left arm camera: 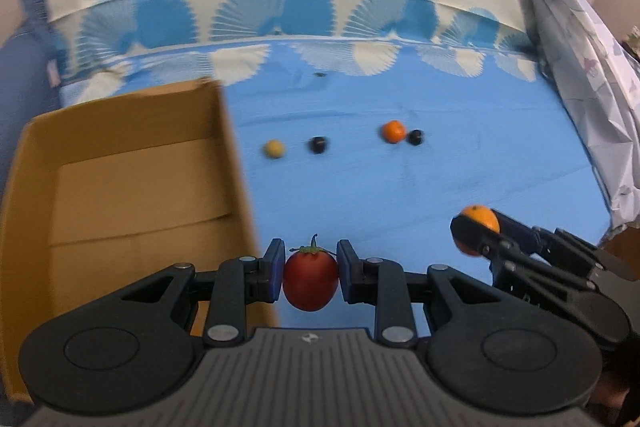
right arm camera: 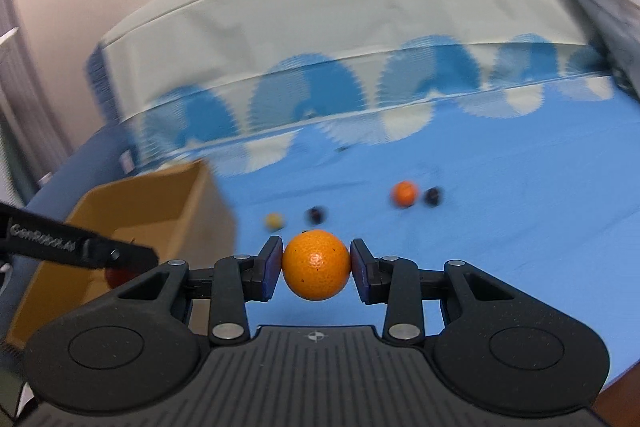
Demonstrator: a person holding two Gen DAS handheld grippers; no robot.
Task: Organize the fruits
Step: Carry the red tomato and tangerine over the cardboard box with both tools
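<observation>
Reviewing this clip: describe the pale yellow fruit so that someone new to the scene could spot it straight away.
Start at the cardboard box on the blue cloth. Four loose fruits lie in a row beyond its right wall; the yellow fruit is the one nearest the box. It alone is pale yellow, beside a dark fruit.

Up close, the left gripper shows a matte black frame with two broad rounded lobes, each stamped with a shallow circle. Silver rivet heads dot the linkage bars. Its finger pads are dark blue, flat and rectangular. The grey ribbed base plate carries a small round crosshair mark. The right gripper matches it: black lobes, silver pivots, blue pads, ribbed plate. White lettering reading "GenRobot.AI" runs along the left gripper's black side in the right wrist view.
</observation>
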